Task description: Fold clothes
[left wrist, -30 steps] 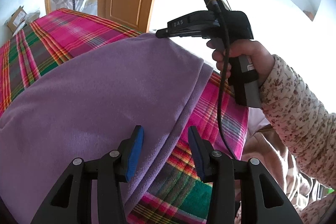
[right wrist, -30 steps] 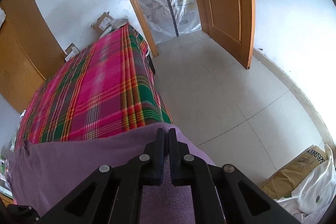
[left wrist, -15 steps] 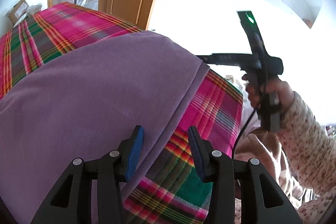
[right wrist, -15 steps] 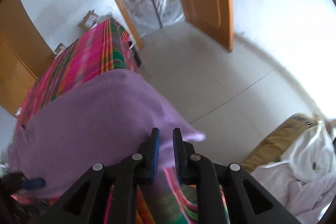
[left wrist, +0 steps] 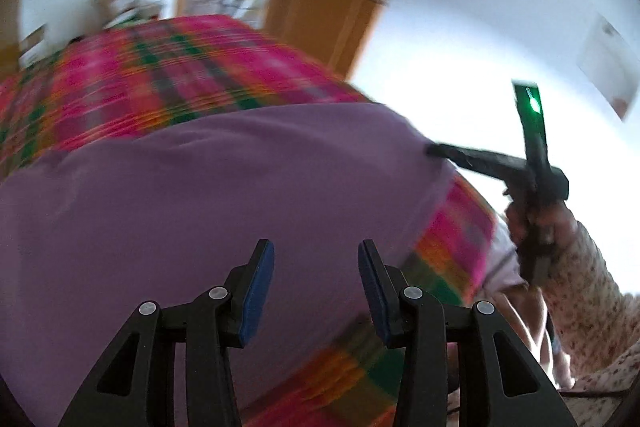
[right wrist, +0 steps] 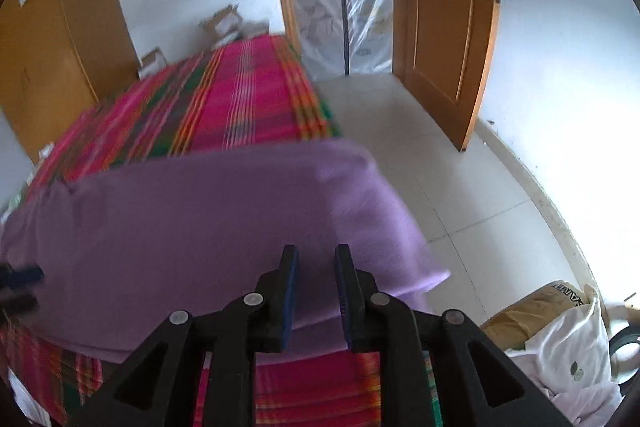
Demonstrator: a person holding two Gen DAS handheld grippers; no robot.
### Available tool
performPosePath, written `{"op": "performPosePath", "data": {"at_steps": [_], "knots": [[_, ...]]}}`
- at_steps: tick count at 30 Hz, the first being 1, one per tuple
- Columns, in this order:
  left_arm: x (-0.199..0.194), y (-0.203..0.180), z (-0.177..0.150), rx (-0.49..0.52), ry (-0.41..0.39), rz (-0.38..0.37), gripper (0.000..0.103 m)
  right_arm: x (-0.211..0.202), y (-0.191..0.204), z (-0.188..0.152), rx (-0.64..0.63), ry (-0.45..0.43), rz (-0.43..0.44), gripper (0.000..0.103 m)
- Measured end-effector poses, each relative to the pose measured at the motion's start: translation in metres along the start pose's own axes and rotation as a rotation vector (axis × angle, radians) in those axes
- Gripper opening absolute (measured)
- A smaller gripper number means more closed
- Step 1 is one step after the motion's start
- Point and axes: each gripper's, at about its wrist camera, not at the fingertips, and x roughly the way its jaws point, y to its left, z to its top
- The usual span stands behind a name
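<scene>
Both grippers have pulled back from the purple cloth (right wrist: 208, 227), and the right gripper (right wrist: 316, 267), clamped on its edge a second ago, has just been opening and now holds nothing. Its jaws stand a little apart, with the cloth lying beyond and below its tips, not pinched. The cloth lies flat and folded on the plaid bed (right wrist: 248, 95), its near right corner at the bed's edge by the floor (right wrist: 420, 147).

In the left wrist view the left gripper (left wrist: 316, 259) is open wide and empty, with the cloth (left wrist: 200, 195) spread beneath and ahead of it. The right gripper (left wrist: 434, 149) shows there at the cloth's far right corner, held by a hand (left wrist: 536, 223) in a floral sleeve (left wrist: 592, 291). This view is blurred. A door (right wrist: 448, 27) stands open beyond the bed.
</scene>
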Motion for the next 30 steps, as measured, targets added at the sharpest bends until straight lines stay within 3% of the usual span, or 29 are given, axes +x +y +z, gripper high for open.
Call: {"op": "performPosePath", "data": {"at_steps": [5,8,13,18,30], "knots": [[-0.031,0.063,-0.009,-0.124,-0.04,0.147,0.045,-0.003,0.02,-0.004,-0.082,-0.019,-0.073,0.02],[-0.054,0.097,-0.017,-0.204,-0.073,0.208,0.045,-0.006,0.035,-0.005,-0.106,-0.025,-0.024,0.021],[-0.07,0.136,-0.036,-0.273,-0.053,0.317,0.045,0.001,0.08,-0.004,-0.208,-0.004,0.059,0.026],[-0.098,0.168,-0.071,-0.378,-0.038,0.384,0.045,0.001,0.106,-0.004,-0.218,0.017,0.158,0.028],[-0.131,0.191,-0.096,-0.44,-0.071,0.39,0.045,0.005,0.179,-0.002,-0.361,0.062,0.323,0.029]]}}
